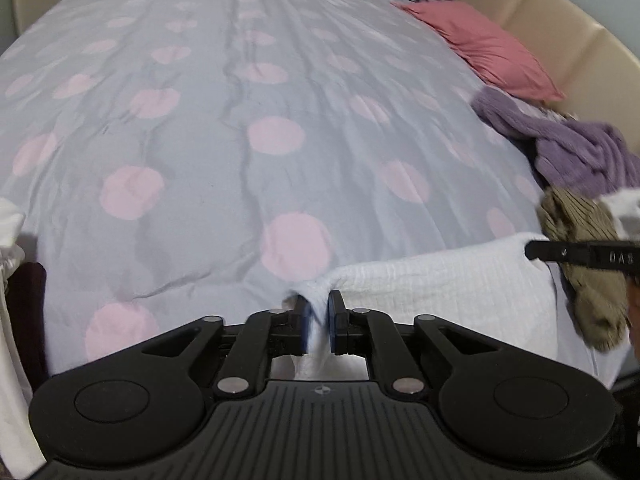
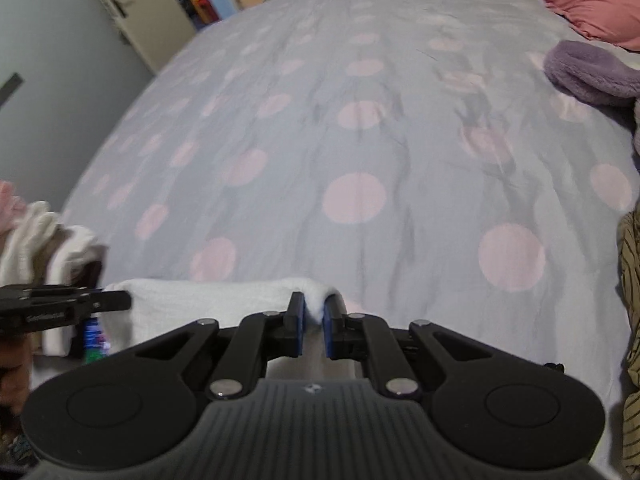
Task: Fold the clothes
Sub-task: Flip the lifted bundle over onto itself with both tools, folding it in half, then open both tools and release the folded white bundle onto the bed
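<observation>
White cloth stretched over the bed's near edge

The bed (image 1: pixel 280 80) wears a grey cover with pink dots; a pink pillow (image 1: pixel 492 52) and purple garment (image 1: pixel 576 148) lie at its right side. The white cloth (image 1: pixel 440 292) (finely ribbed) spans between the left gripper (image 1: pixel 319 320) and right gripper (image 2: pixel 314 322), each with fingers pinching a corner.

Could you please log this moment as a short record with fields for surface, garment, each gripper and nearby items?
surface: bedspread, grey with pink dots
garment: white cloth, stretched between both grippers
left gripper: shut on one corner of the cloth
right gripper: shut on the other corner
nearby: pink pillow, purple fleece, olive striped garment at the right edge
</observation>
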A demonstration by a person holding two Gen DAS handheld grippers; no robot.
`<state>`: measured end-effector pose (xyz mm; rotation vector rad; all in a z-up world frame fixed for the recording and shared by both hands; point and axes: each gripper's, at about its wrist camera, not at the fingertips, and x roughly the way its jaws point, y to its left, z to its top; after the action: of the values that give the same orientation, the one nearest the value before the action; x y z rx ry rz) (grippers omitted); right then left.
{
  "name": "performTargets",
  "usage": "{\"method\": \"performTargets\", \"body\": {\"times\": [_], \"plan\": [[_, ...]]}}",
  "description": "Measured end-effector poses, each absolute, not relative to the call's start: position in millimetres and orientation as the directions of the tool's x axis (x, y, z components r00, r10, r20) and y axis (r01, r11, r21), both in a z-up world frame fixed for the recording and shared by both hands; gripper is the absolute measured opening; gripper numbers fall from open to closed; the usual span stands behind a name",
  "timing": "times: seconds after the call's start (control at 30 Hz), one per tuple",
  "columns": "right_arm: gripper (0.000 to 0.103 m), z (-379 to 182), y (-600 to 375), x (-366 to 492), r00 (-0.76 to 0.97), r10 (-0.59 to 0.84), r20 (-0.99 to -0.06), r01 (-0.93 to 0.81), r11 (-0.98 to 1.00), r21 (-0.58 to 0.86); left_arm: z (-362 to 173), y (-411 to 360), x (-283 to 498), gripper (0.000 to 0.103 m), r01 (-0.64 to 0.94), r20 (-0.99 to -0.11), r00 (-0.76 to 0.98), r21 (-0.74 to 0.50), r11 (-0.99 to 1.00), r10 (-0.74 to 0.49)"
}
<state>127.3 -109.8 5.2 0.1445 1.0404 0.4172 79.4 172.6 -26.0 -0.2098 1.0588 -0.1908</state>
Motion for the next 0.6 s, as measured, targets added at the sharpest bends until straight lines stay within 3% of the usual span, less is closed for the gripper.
{"method": "performTargets", "body": {"times": [0.1,0.2,0.27,0.33,0.4,0.6], "plan": [[0.033,-10.9,-101.8,128.7,0.419,0.307,-0.855,-0.257,0.943,0.212,-41.7,162.3,83.9,0.016,0.081,-0.886,0.393,-0.234,0.969,-0.246],[0.037,-5.5,-112.3,125.4,0.447,0.325,-0.833,-0.245,0.941,0.235,-28.8,169.4,77.4,0.019,0.080,-0.871,0.434,-0.216,0.973,-0.229],[0.038,4.2,-128.1,119.3,0.470,0.367,-0.802,-0.232,0.929,0.289,-20.1,174.1,73.0,0.040,0.080,-0.860,0.461,-0.204,0.976,-0.218],[0.040,14.6,-140.6,108.2,0.488,0.394,-0.779,-0.252,0.918,0.307,-10.2,186.3,60.7,0.050,0.079,-0.840,0.469,-0.266,0.961,-0.271],[0.043,22.4,-146.6,93.4,0.493,0.407,-0.769,-0.305,0.909,0.286,-0.3,198.4,48.5,0.049,0.079,-0.817,0.478,-0.326,0.942,-0.323],[0.046,24.2,-149.2,35.7,0.456,0.446,-0.770,-0.496,0.846,0.196,7.3,205.1,-12.1,0.051,0.191,-0.783,0.475,-0.354,0.915,-0.402]]}}
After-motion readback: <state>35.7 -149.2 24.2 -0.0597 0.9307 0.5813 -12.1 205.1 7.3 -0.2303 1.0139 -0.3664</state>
